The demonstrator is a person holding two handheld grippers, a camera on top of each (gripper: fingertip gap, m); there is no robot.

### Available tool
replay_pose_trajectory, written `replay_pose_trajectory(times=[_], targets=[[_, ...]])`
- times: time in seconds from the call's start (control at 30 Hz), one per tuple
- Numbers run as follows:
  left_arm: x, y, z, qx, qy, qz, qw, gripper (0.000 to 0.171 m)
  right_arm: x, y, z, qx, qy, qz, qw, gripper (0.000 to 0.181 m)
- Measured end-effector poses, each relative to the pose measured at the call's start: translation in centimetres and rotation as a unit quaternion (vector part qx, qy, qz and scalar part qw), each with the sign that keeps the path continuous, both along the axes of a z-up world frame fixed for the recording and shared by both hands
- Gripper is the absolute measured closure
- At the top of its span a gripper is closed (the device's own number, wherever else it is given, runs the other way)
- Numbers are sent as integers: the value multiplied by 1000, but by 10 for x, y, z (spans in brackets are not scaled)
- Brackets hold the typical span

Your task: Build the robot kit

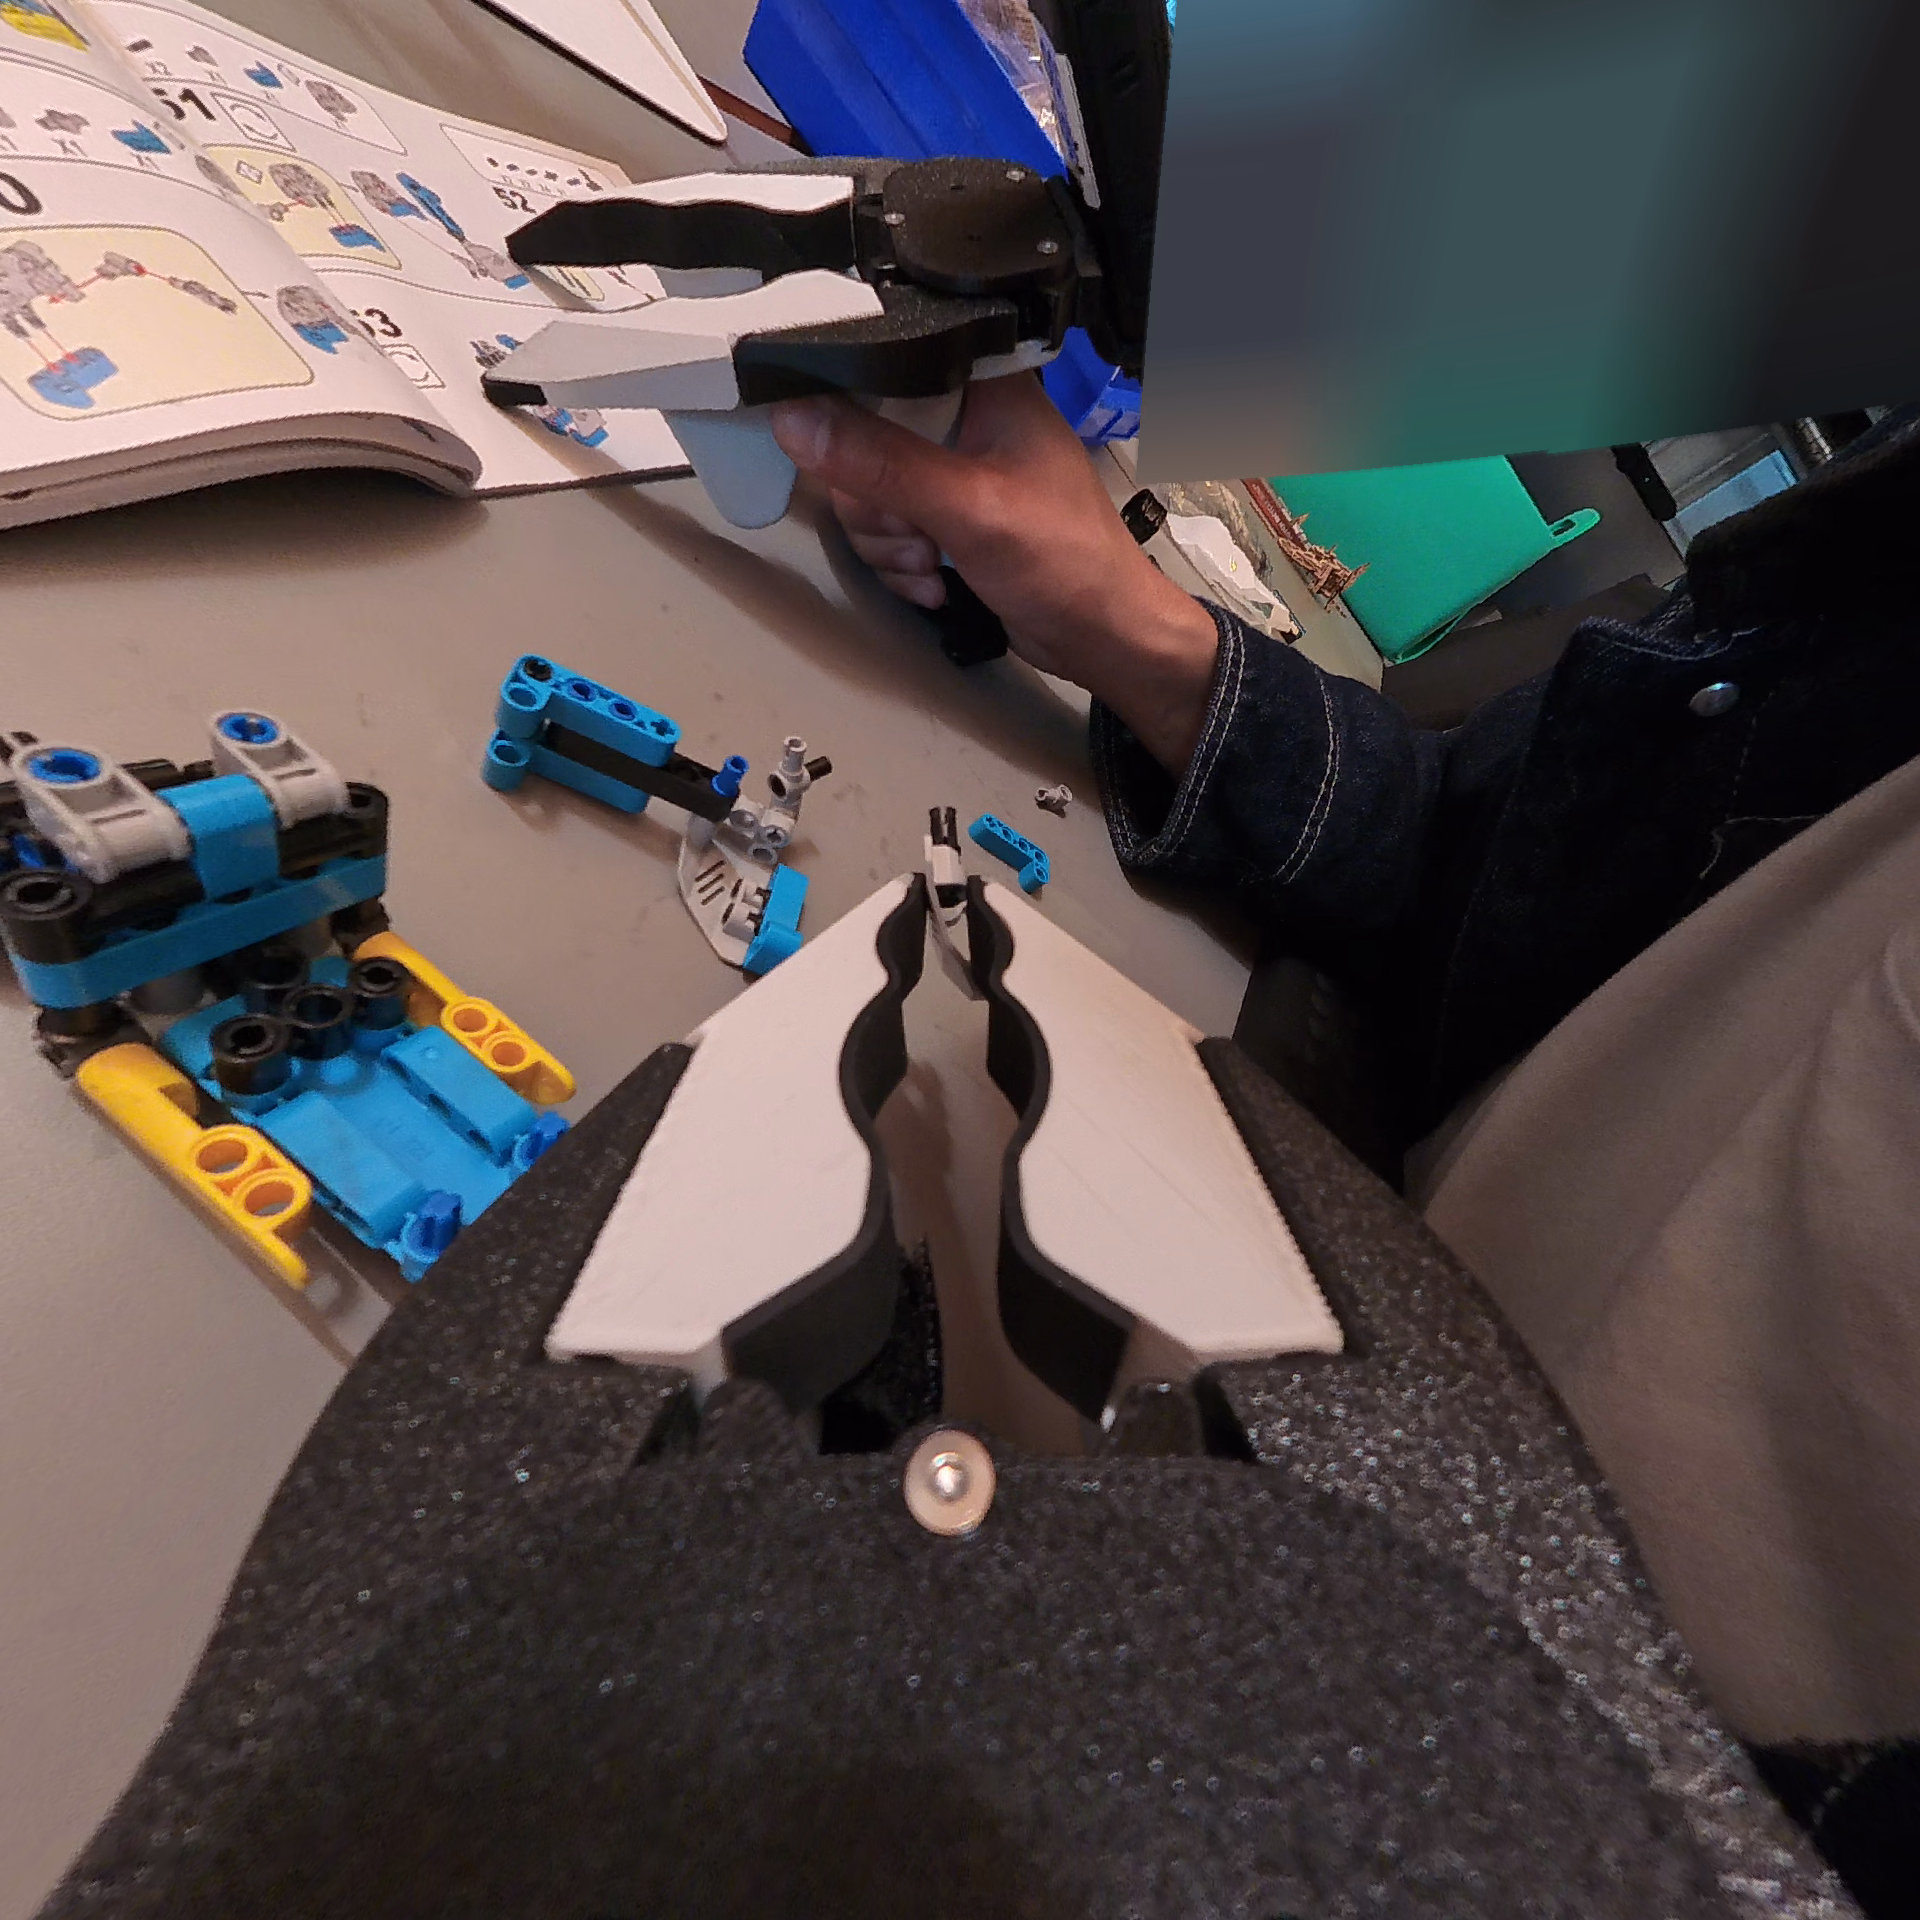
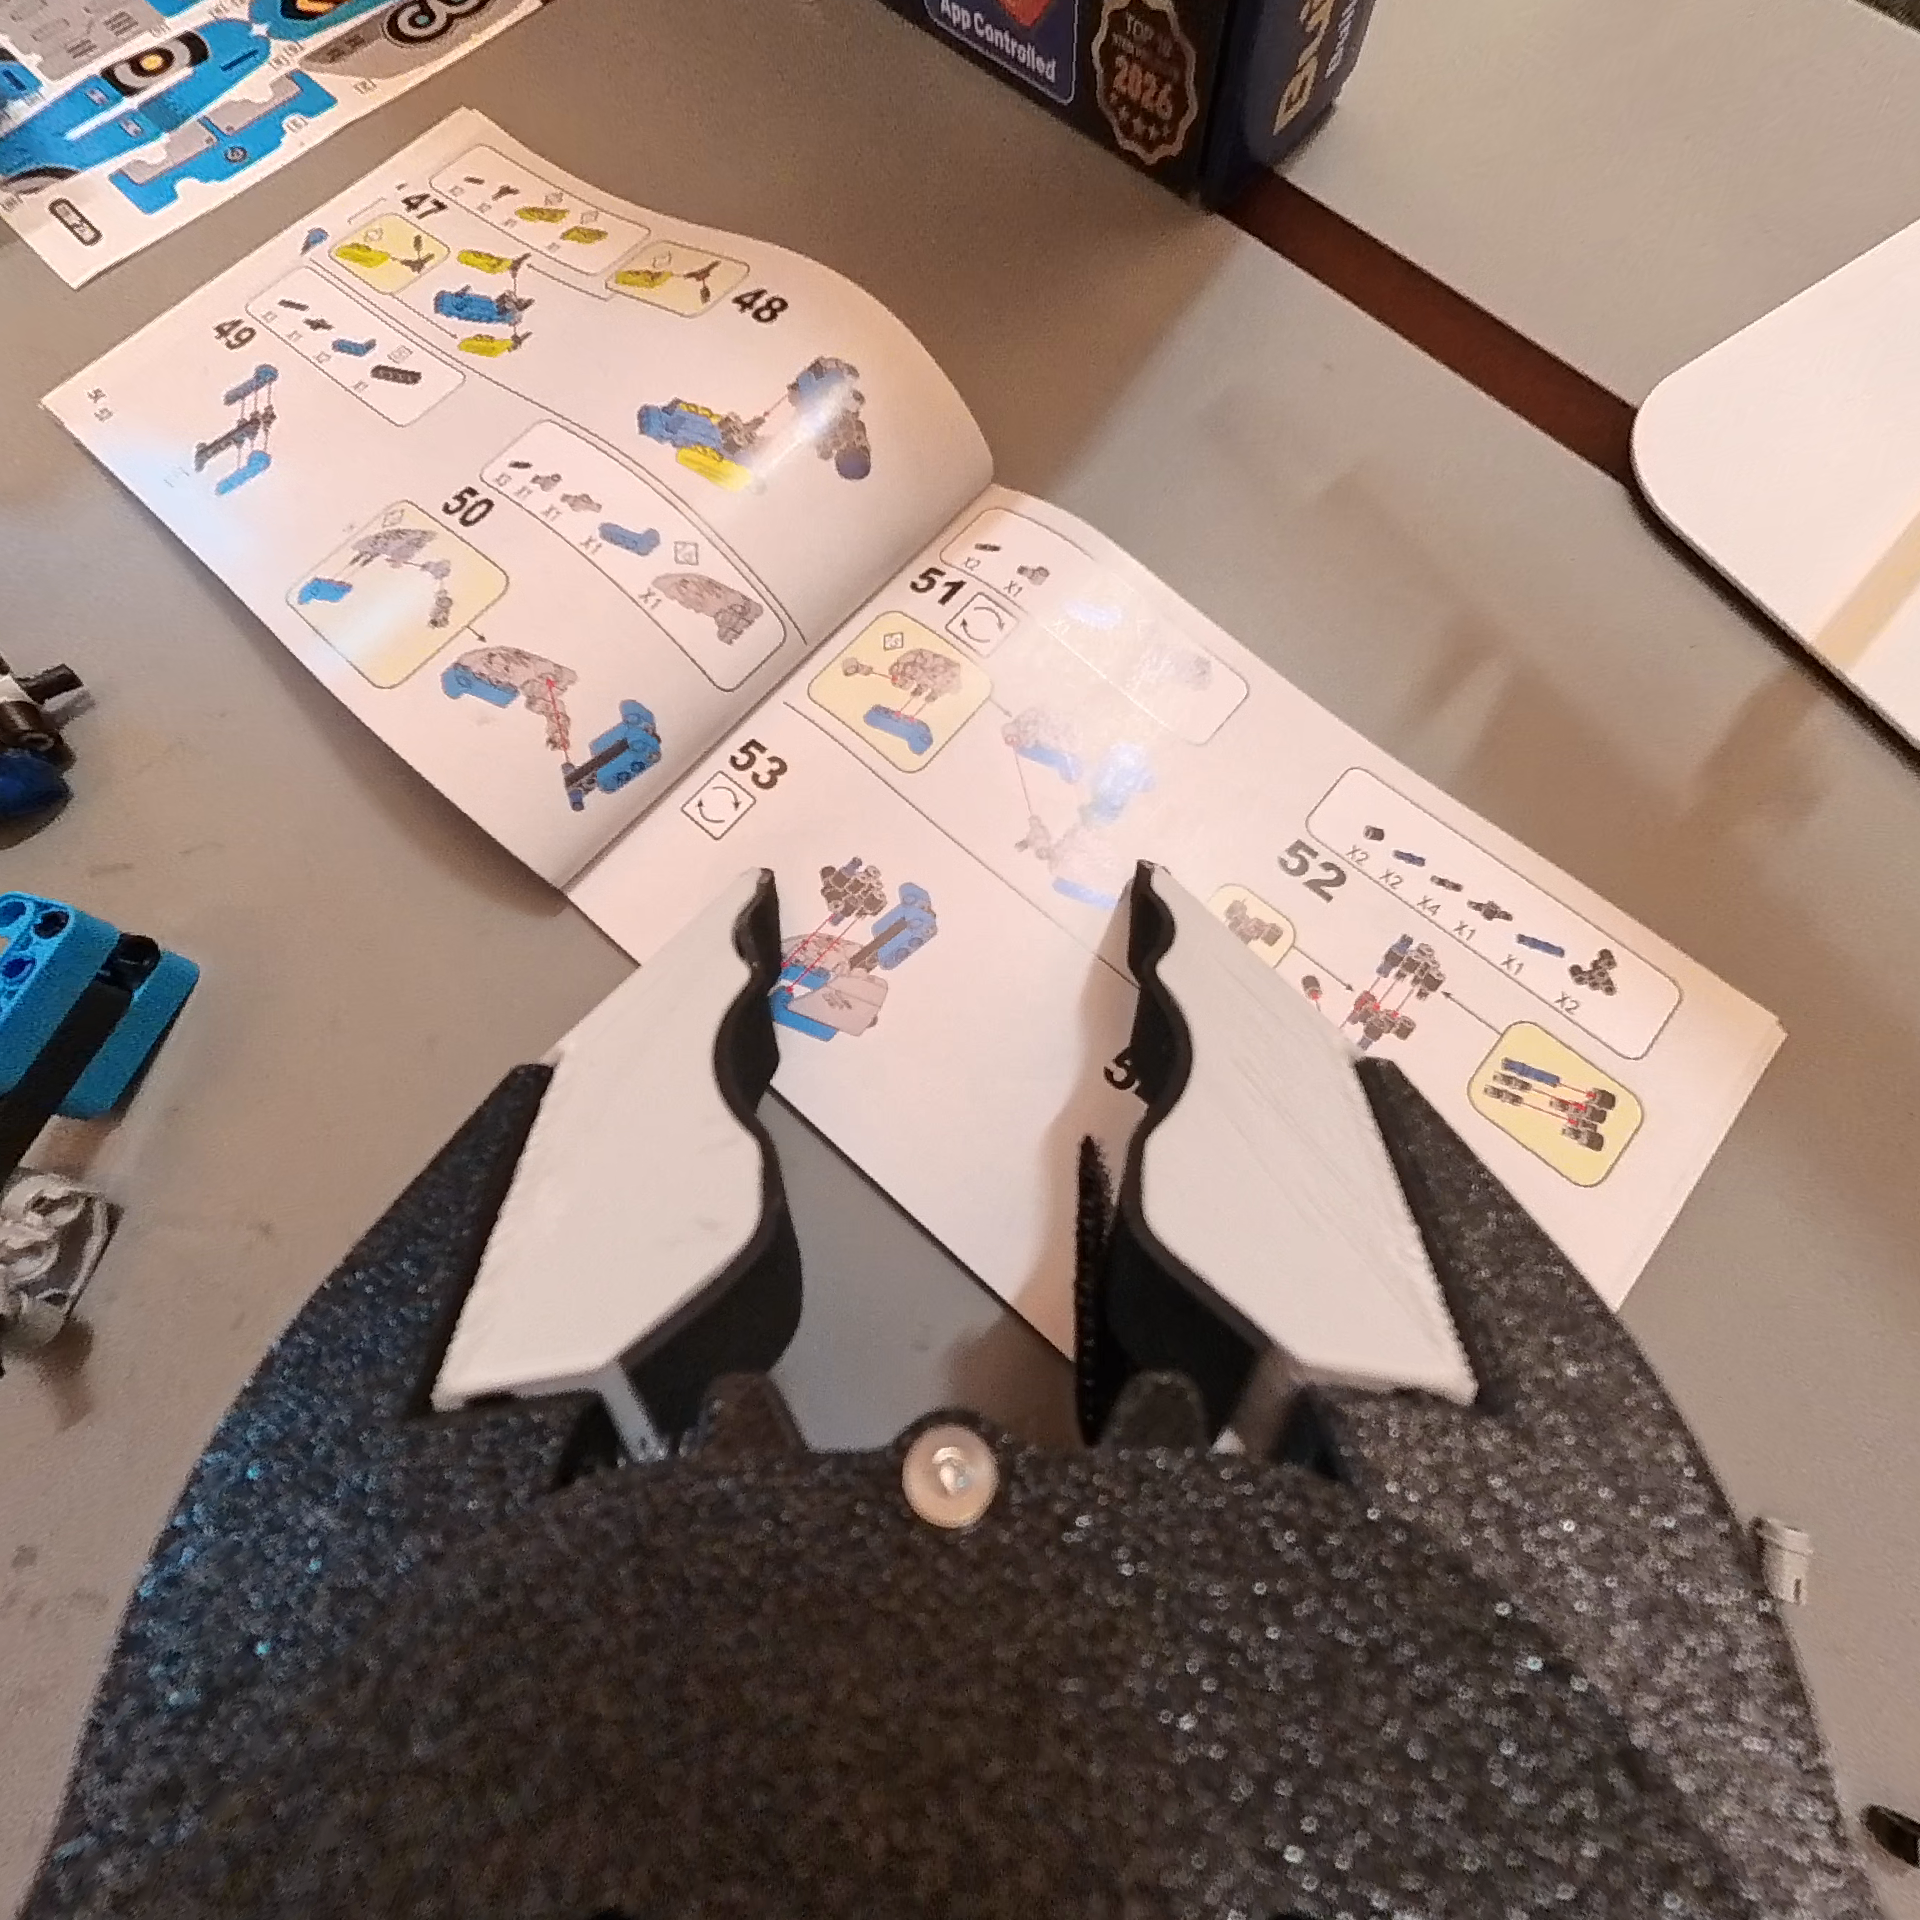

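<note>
Left wrist view, tongs (image 1: 945, 883) pinching grey-black connector (image 1: 948, 862)

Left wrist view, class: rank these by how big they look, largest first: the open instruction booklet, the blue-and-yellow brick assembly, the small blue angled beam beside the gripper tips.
1. instruction booklet, though cropped.
2. blue-and-yellow brick assembly, nearer the camera, so unsure.
3. small blue angled beam.

Two hand-held tools at work, one clamped and one spread

The left tool (image 1: 943, 891) has its jaws nearly closed, pinching a small piece at the tips. The right tool (image 2: 954, 891), gripped by a hand (image 1: 997, 520) in a dark denim sleeve, holds its jaws wide apart.
</note>
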State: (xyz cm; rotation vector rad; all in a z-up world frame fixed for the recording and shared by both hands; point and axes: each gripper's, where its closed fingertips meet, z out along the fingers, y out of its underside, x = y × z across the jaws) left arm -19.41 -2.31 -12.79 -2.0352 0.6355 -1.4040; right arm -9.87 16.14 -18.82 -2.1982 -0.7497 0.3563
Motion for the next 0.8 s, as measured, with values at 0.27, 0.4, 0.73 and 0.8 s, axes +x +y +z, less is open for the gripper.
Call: replay_pose_trajectory(times=[0.27, 0.4, 0.73, 0.8], targets=[[0, 0, 0, 0, -1, 0, 1000, 164, 0, 0, 0, 0, 0, 0, 1000, 113], [1, -1, -1, 4, 4, -1, 1000, 164, 0, 0, 0, 0, 1, 0, 1000, 113], [-2, 2, 9, 26, -9, 11, 1000, 164, 0, 0, 0, -2, 7, -1, 1000, 113], [-4, 5, 9, 32, -8, 19, 999, 164, 0, 0, 0, -2, 8, -1, 1000, 113]])
